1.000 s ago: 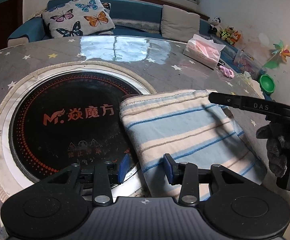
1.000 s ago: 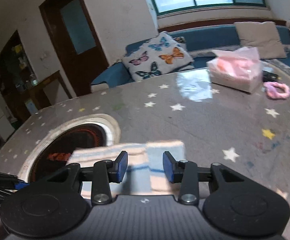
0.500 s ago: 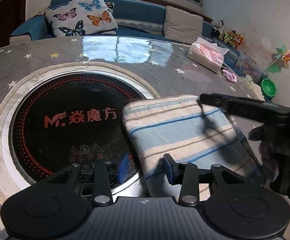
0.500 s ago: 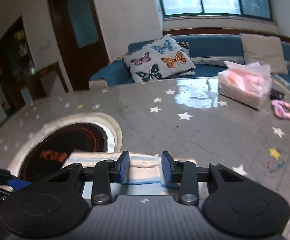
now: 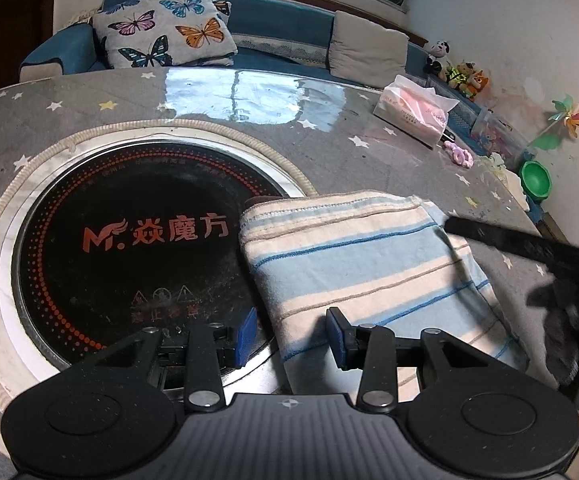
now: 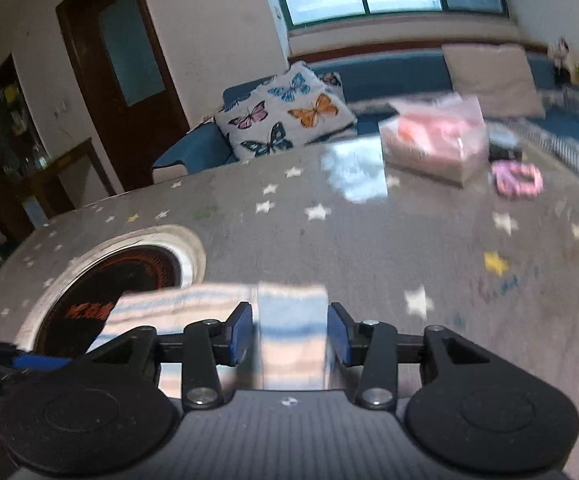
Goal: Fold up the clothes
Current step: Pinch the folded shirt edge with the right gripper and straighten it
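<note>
A folded cloth with blue, cream and tan stripes [image 5: 361,268] lies flat on the grey star-print table, its left edge over the rim of the round black cooktop [image 5: 129,240]. My left gripper [image 5: 291,336] is open just above the cloth's near left corner, holding nothing. My right gripper [image 6: 289,338] is open with the cloth's right end [image 6: 289,320] lying between its fingers; that view is blurred. The right gripper's finger [image 5: 521,244] shows in the left wrist view, low over the cloth's right edge.
A pink tissue pack [image 5: 413,110] and a pink hair tie [image 5: 459,156] lie at the table's far right. A green bowl [image 5: 535,180] and toys sit beyond the right edge. A blue sofa with a butterfly cushion [image 5: 165,24] stands behind the table.
The right gripper has swung around the cloth's right end and moved closer to it, with motion blur now. The left gripper has shifted slightly. The cloth stays flat and folded.
</note>
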A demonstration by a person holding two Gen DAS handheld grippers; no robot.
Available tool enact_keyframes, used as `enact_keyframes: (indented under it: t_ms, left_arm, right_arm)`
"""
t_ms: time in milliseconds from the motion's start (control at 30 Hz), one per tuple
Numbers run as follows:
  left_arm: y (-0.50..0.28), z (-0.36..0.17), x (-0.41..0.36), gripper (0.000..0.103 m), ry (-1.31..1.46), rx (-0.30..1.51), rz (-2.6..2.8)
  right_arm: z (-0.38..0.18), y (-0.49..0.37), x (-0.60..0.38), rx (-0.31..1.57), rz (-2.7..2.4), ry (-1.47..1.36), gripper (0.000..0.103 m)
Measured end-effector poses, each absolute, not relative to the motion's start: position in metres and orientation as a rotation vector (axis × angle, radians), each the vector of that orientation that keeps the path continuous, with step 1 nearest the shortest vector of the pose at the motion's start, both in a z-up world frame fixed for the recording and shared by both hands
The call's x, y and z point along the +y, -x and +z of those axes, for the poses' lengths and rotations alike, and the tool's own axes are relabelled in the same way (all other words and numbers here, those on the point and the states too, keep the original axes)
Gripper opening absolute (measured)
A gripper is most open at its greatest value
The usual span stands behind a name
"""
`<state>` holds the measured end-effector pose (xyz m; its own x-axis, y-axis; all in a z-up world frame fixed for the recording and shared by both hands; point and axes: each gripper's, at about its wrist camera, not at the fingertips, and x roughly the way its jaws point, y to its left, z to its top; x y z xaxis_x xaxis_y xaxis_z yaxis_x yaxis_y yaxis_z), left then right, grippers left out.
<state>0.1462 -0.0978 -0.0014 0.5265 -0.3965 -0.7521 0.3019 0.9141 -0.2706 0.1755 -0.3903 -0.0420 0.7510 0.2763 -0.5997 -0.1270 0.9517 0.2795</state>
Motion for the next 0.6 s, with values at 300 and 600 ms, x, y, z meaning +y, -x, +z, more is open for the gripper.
enact_keyframes:
  t_ms: [300, 600]
  left_arm:
    - [-0.151, -0.008, -0.1, 0.039, 0.165, 0.972, -0.429]
    - [-0.15, -0.01, -0.097, 0.021, 0.196, 0.976, -0.433]
  right_arm:
    - [-0.061, -0.152, -0.408, 0.739, 0.259, -0.331, 0.045]
    - [-0.066, -0.154, -0.404, 0.733, 0.271, -0.371, 0.024]
